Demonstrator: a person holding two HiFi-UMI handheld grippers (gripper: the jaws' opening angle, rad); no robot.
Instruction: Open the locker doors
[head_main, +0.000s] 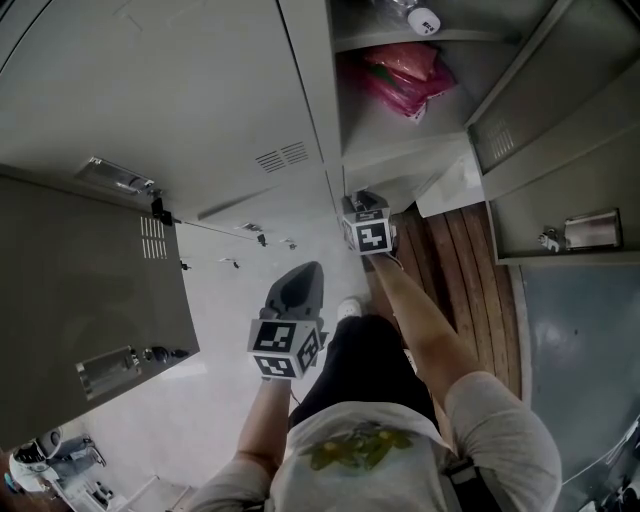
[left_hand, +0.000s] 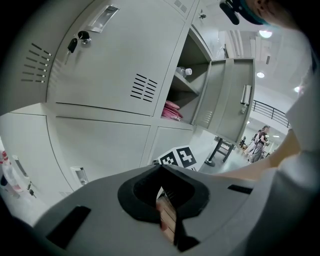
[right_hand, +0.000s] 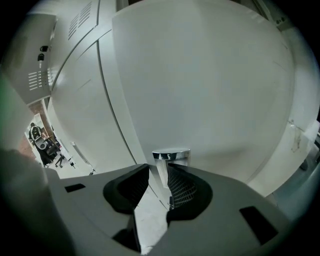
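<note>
In the right gripper view a chrome handle (right_hand: 171, 154) sticks out of a closed grey locker door (right_hand: 200, 85). My right gripper (right_hand: 157, 172) stands open right at it, with the handle's stem between the jaw tips; the left jaw is clearly apart from it. The head view shows that gripper (head_main: 360, 200) held low against the locker bank under the open compartment. My left gripper (head_main: 304, 270) hangs back from the lockers, its jaws drawn to a point and shut on nothing. In its own view the left gripper (left_hand: 162, 172) faces closed doors (left_hand: 115, 60).
One open locker holds a pink bag (head_main: 405, 75) (left_hand: 171, 109), and its door (head_main: 545, 90) (left_hand: 230, 97) swings out to the right. Another open door (head_main: 80, 290) stands at the left. Keys hang in a lock (left_hand: 75, 42). A wooden bench (head_main: 470, 270) lies by my right arm.
</note>
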